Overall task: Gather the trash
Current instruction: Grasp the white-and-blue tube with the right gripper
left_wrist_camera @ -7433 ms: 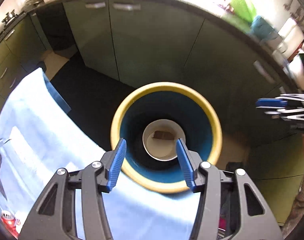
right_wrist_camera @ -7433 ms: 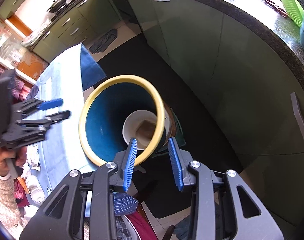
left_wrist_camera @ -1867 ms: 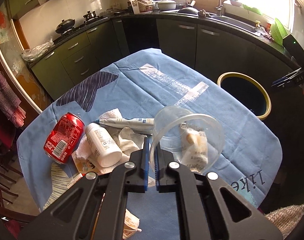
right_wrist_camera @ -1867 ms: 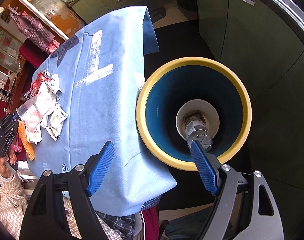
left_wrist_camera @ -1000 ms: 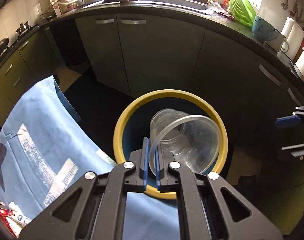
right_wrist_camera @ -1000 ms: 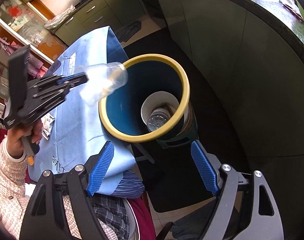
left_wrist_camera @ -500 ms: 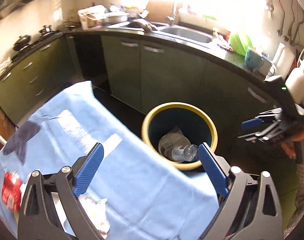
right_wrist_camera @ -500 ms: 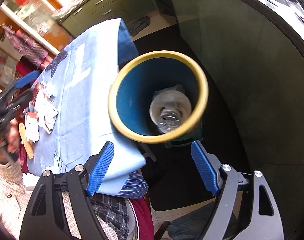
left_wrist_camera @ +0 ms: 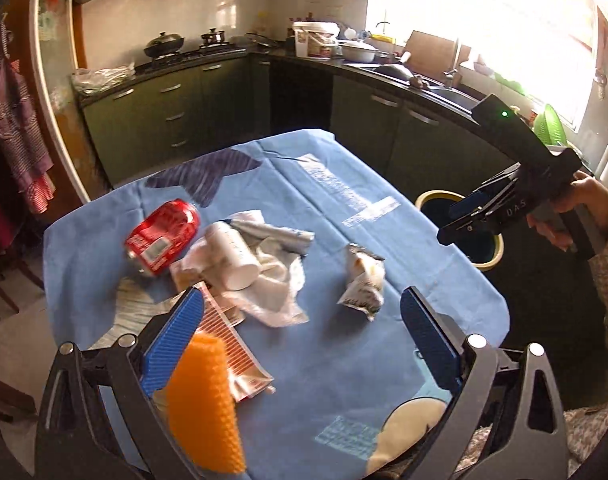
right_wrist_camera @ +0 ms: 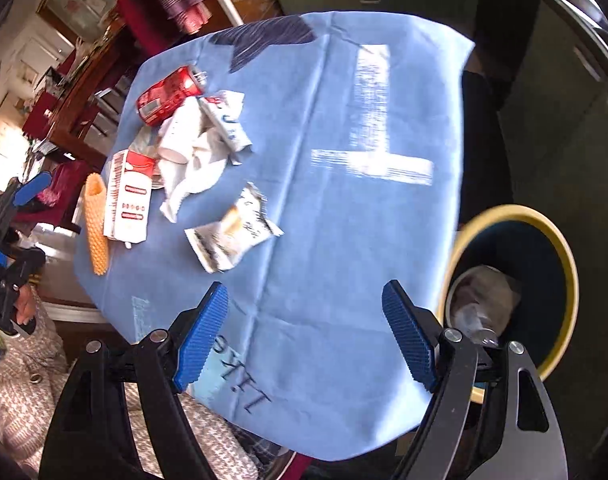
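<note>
My left gripper (left_wrist_camera: 302, 294) hangs over the near edge of the blue-clothed table (left_wrist_camera: 344, 380), its jaws opening with nothing between them. Ahead of it lie a red can (left_wrist_camera: 162, 236), a white bottle (left_wrist_camera: 232, 256), crumpled tissue (left_wrist_camera: 272, 292), a snack wrapper (left_wrist_camera: 364, 284), a red-striped carton (left_wrist_camera: 228, 344) and an orange foam net (left_wrist_camera: 202, 400). My right gripper (right_wrist_camera: 304, 288) stands open and empty above the table's corner. Beside it is the yellow-rimmed bin (right_wrist_camera: 560, 248), with a clear cup and bottle (right_wrist_camera: 484, 300) lying inside.
Dark green kitchen cabinets (left_wrist_camera: 176, 112) and a counter with a sink run behind the table and bin. A person's hand (left_wrist_camera: 564, 216) holds the right gripper near the bin. A knitted sleeve (right_wrist_camera: 20, 380) shows at the lower left of the right wrist view.
My left gripper let the clear cup drop into the bin, opened wide and swung back over the table's trash. My right gripper swung from above the bin toward the table corner.
</note>
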The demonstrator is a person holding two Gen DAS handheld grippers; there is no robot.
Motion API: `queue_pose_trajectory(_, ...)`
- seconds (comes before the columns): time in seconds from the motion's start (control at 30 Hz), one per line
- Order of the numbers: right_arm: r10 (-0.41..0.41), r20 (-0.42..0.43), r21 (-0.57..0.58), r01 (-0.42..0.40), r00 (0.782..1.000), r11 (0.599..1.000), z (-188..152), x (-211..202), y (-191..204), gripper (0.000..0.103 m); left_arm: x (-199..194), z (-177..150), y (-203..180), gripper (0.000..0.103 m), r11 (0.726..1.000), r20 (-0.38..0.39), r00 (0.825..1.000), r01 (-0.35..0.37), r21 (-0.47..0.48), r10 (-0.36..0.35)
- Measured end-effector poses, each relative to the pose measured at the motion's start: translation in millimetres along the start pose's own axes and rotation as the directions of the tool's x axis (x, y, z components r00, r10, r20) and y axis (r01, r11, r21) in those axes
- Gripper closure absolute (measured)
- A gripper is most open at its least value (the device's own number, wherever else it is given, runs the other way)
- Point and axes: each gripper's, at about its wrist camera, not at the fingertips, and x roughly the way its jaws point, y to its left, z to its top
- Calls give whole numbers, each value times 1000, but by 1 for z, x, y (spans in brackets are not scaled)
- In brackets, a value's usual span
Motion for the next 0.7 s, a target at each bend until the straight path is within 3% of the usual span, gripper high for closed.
queue_pose_trajectory(0.17, -93, -60, -33, 91, 994, 995, 43, 39, 44, 29, -11, -19, 36, 9, 998, 7, 999, -48, -46, 48)
queue_pose_trajectory(0.3, -156, -56, -161, 145, 986, 976, 78, 55, 69, 31, -10, -26, 45, 9, 998, 3, 999, -33, -56, 34)
queue_pose_trajectory(0.4, -201, -54, -270, 180, 978, 946, 102, 73, 85, 40, -10, -30, 47, 9, 998, 2, 1000, -25, -57, 25)
queue_pose_trajectory(0.7, -233, -121, -338, 181, 965, 924, 138, 127, 96, 61, -12, -39, 60, 9, 996, 0, 1000, -29, -86, 29)
